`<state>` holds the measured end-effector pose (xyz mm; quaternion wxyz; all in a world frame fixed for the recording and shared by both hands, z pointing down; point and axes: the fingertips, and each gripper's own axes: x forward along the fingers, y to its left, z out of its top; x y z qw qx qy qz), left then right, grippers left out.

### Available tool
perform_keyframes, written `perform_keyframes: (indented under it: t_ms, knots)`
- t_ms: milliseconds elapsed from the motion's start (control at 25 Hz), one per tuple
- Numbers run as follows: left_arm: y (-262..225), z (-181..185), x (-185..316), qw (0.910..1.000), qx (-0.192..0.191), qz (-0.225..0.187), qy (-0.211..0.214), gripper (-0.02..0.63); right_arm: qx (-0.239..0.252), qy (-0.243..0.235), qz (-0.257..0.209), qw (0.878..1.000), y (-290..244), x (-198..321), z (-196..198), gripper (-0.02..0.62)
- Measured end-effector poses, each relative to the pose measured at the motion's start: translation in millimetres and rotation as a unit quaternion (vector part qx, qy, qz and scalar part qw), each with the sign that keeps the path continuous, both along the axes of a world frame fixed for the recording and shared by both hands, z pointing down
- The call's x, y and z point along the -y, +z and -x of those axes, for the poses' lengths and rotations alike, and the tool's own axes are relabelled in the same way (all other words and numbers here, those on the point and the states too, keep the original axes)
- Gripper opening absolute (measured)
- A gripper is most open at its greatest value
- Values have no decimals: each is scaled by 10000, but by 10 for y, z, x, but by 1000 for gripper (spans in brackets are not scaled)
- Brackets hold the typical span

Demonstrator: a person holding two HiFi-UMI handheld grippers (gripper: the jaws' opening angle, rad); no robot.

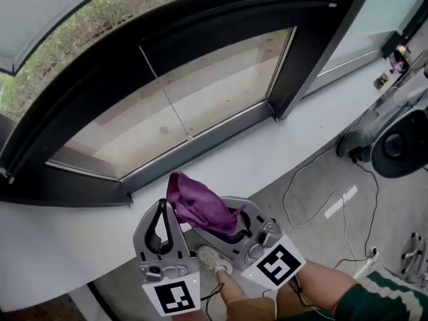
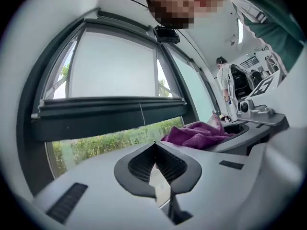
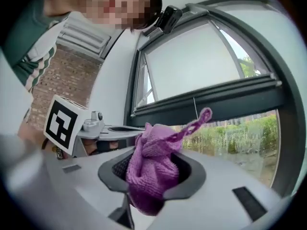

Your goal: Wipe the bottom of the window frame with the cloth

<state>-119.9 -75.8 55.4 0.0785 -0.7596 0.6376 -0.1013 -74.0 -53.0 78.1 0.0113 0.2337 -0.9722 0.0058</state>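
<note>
Head view puts the left gripper [image 1: 162, 212] at 7 o'clock, its jaws pressed together with nothing between them; the left gripper view agrees. Just beside it, toward its 2 o'clock, sits the purple cloth [image 1: 195, 202], a bunched wad rising over the near edge of the white sill [image 1: 287, 149]. The dark bottom rail of the window frame [image 1: 200, 147] lies apart from it at 12 o'clock. Right of the cloth, the right gripper [image 1: 226, 223] is clamped on it. The right gripper view shows the wad filling the jaws, with a loop poking toward 1 o'clock.
</note>
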Motion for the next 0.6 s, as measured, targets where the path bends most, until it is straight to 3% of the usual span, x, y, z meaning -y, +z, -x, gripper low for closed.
perform_keyframes:
  t_ms: [200,360,600]
  knots:
    - [-790,-502,-146,9971,-602,32,472,3,-106,240,11,9997,-843,-251,-470,147]
    - [-1288,-649,-278,9967,-499,30,644,3,67,519,-403,9978,-1522,-287,-647,147]
    - [-1739,-859,-394,9925,-919,-119,798,3,296,734,-796,9937,-2168,-240,-892,147]
